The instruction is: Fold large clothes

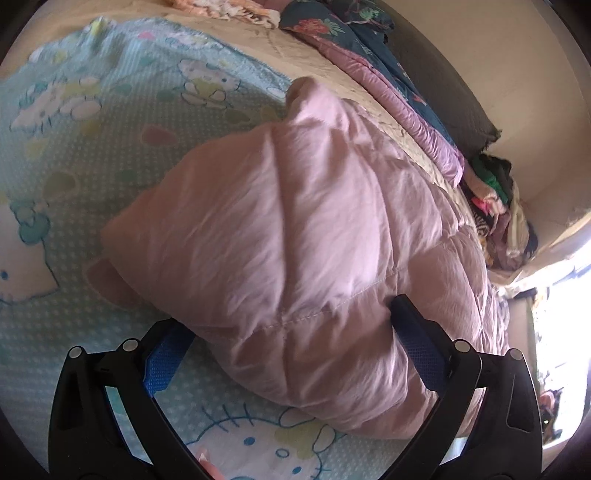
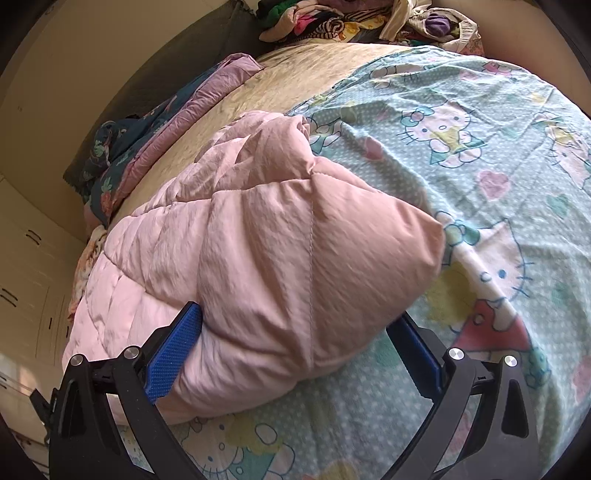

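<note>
Left gripper (image 1: 288,332) jaws wide around pink quilted garment (image 1: 295,229).

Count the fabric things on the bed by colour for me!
Pink quilted comforter: 1
Blue-green cartoon cat sheet: 1
Dark floral and purple blanket: 1
Mixed-colour clothes pile: 1
Total: 4
</note>
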`<state>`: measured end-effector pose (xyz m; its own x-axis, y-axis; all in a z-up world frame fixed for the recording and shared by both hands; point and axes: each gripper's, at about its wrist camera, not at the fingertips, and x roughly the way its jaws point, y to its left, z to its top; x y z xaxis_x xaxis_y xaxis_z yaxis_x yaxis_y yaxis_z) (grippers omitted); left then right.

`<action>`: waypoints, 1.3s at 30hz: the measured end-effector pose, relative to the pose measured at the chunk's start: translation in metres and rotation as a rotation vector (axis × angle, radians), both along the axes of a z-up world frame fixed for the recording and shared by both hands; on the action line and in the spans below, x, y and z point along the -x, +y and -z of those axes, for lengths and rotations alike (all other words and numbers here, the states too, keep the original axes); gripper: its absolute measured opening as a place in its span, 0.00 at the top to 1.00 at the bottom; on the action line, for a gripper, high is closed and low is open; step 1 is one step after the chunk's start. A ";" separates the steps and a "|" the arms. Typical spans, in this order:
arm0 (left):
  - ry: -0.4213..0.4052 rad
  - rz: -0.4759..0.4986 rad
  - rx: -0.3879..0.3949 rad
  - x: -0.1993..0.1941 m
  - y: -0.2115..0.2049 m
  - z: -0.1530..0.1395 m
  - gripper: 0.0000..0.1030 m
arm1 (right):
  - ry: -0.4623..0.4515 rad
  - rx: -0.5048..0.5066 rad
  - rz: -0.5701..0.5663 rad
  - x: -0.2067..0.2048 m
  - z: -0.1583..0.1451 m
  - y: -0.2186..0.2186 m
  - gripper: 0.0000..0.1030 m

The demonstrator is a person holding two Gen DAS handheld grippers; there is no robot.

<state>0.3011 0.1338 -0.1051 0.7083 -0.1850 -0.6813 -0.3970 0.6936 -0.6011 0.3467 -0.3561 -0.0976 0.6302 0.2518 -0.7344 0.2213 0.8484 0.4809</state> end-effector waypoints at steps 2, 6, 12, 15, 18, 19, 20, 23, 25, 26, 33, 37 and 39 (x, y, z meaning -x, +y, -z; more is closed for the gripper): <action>-0.023 -0.021 0.064 0.005 0.001 0.009 0.08 | 0.004 -0.011 0.002 -0.004 0.002 0.000 0.04; -0.053 -0.049 0.100 0.006 -0.001 0.013 0.08 | 0.012 -0.022 0.004 -0.011 0.007 0.000 0.04; -0.065 -0.042 0.094 -0.012 -0.001 0.011 0.08 | 0.025 -0.067 0.010 -0.023 0.017 -0.003 0.04; -0.063 -0.026 0.065 -0.017 -0.005 0.006 0.14 | 0.024 -0.107 0.009 -0.029 0.023 -0.004 0.04; -0.082 0.003 -0.033 -0.021 -0.016 -0.012 0.37 | -0.001 -0.116 -0.016 -0.031 0.021 -0.003 0.05; -0.089 0.017 -0.072 -0.021 -0.020 -0.019 0.42 | -0.009 -0.115 -0.022 -0.032 0.020 -0.003 0.08; -0.096 0.032 -0.112 -0.021 -0.025 -0.026 0.50 | -0.023 -0.115 -0.035 -0.032 0.018 -0.002 0.11; -0.108 0.069 -0.208 -0.023 -0.036 -0.041 0.61 | -0.064 -0.110 -0.087 -0.032 0.012 0.001 0.29; -0.110 0.085 -0.257 -0.025 -0.041 -0.047 0.65 | -0.091 -0.088 -0.122 -0.031 0.006 0.004 0.46; -0.112 0.091 -0.273 -0.026 -0.042 -0.048 0.67 | -0.106 -0.067 -0.136 -0.031 0.002 0.007 0.49; -0.125 0.131 -0.377 -0.023 -0.052 -0.070 0.73 | -0.229 0.183 -0.243 -0.021 -0.043 0.039 0.67; -0.141 0.142 -0.399 -0.016 -0.052 -0.086 0.74 | -0.296 0.237 -0.292 -0.009 -0.070 0.049 0.70; -0.148 0.145 -0.405 -0.012 -0.052 -0.093 0.74 | -0.315 0.222 -0.303 -0.006 -0.081 0.050 0.70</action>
